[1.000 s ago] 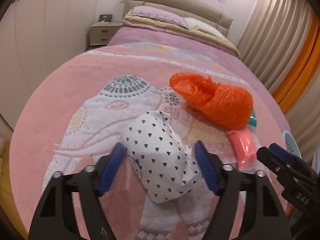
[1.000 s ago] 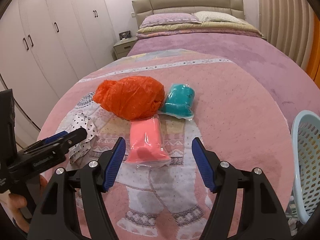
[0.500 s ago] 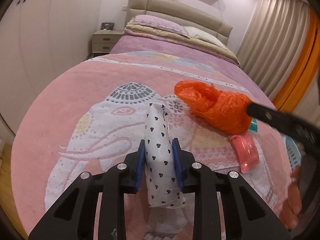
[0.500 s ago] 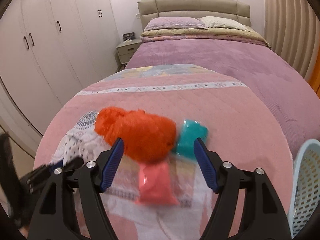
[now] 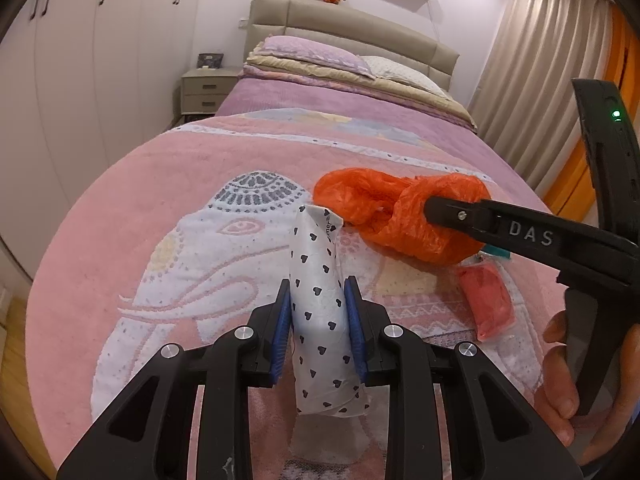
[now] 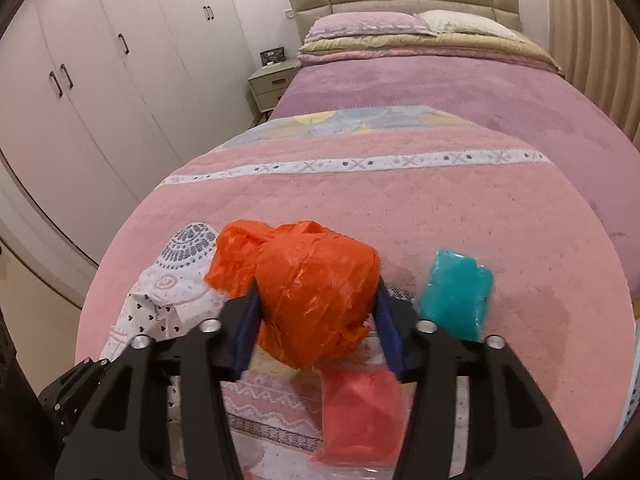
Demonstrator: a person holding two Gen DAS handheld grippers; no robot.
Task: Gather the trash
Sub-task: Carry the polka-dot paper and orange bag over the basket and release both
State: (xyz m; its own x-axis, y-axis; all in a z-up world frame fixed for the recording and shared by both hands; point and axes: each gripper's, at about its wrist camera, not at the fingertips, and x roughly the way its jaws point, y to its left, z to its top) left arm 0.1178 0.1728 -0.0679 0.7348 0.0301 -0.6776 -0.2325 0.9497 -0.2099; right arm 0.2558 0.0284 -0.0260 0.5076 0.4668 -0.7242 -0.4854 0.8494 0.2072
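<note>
Orange bag [image 6: 316, 296] now clamped in right gripper [image 6: 316, 320] jaws; left gripper [image 5: 318, 316] still pinches spotted packet [image 5: 320, 308].

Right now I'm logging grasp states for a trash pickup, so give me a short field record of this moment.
left claw: shut on the white heart-print bag
right claw: fingers on both sides of the orange plastic bag, closure unclear
loose items: pink packet, teal packet
surface: pink elephant blanket on the bed
</note>
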